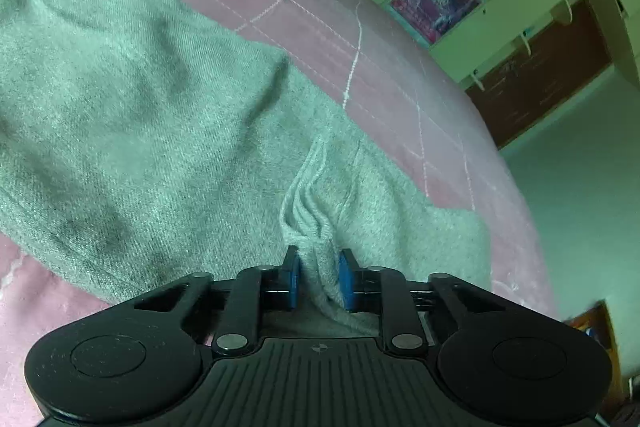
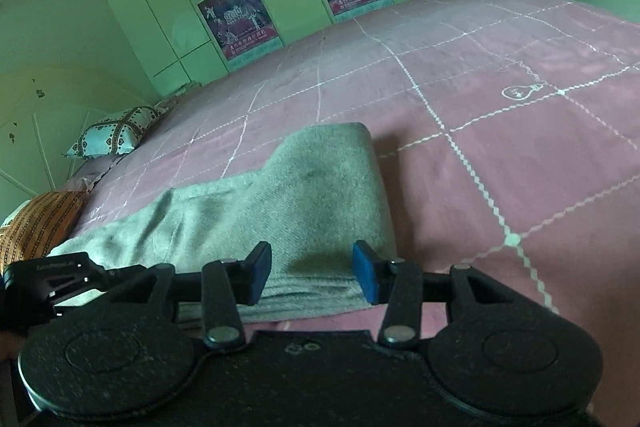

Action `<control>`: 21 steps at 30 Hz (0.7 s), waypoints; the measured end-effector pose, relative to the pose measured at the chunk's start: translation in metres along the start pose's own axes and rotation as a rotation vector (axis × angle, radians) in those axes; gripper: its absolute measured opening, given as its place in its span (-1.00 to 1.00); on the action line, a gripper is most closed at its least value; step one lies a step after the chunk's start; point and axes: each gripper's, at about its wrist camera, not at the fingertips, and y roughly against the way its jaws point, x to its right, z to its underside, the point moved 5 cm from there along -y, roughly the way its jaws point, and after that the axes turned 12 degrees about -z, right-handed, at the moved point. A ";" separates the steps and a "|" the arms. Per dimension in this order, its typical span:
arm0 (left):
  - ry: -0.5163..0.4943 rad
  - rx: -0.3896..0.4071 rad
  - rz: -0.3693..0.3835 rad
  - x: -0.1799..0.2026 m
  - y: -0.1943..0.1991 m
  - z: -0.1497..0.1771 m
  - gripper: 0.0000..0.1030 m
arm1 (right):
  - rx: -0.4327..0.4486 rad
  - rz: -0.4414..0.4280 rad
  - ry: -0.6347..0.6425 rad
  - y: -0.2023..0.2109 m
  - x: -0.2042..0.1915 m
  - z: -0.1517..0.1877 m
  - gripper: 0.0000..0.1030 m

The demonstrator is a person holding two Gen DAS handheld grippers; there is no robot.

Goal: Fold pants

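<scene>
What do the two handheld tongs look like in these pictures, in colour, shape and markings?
Both are black plastic. The left tongs have two blue pads on short black fingers, jointed link bars with silver rivets, two round discs at the sides, and a ribbed plate with a small cross mark. The right tongs have the same build, but the body looks dusty and speckled. No sleeve is visible.

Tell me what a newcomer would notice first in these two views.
The grey pants sprawl across the pink checked bedspread. The left gripper pinches a bunched fold at their near edge, while the right gripper stands open over a folded edge. Posters cover the green wardrobe doors behind.
</scene>
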 end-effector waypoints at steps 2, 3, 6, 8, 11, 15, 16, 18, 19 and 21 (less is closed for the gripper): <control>-0.011 0.146 0.042 0.008 0.025 0.000 -0.64 | -0.006 0.002 -0.005 -0.001 0.000 -0.002 -0.26; -0.049 0.241 0.062 0.014 0.045 0.002 -0.64 | -0.003 -0.006 -0.009 0.000 -0.001 -0.004 -0.25; -0.062 0.179 -0.066 -0.002 0.032 0.018 -0.64 | -0.001 -0.015 -0.015 0.002 0.000 -0.004 -0.14; -0.026 0.098 -0.087 -0.021 0.009 0.029 -0.61 | -0.043 0.004 -0.001 -0.006 0.003 0.004 -0.10; -0.020 0.105 -0.065 -0.021 0.013 0.028 -0.59 | -0.015 0.015 -0.008 0.003 0.004 0.002 -0.27; -0.044 0.098 -0.085 -0.018 0.012 0.030 -0.50 | 0.017 -0.019 0.018 0.006 -0.002 -0.006 -0.88; -0.040 0.099 -0.079 -0.022 0.012 0.031 -0.49 | -0.019 -0.020 0.022 -0.003 -0.002 -0.002 -0.89; -0.046 0.087 -0.059 -0.022 0.014 0.029 -0.40 | -0.144 0.026 0.042 -0.024 0.003 0.011 -0.89; -0.046 0.084 -0.051 -0.024 0.019 0.026 -0.15 | -0.131 0.031 0.056 -0.023 0.001 0.009 -0.89; -0.058 0.156 -0.066 -0.035 0.042 0.016 0.58 | -0.104 0.014 0.045 -0.016 -0.005 0.003 -0.72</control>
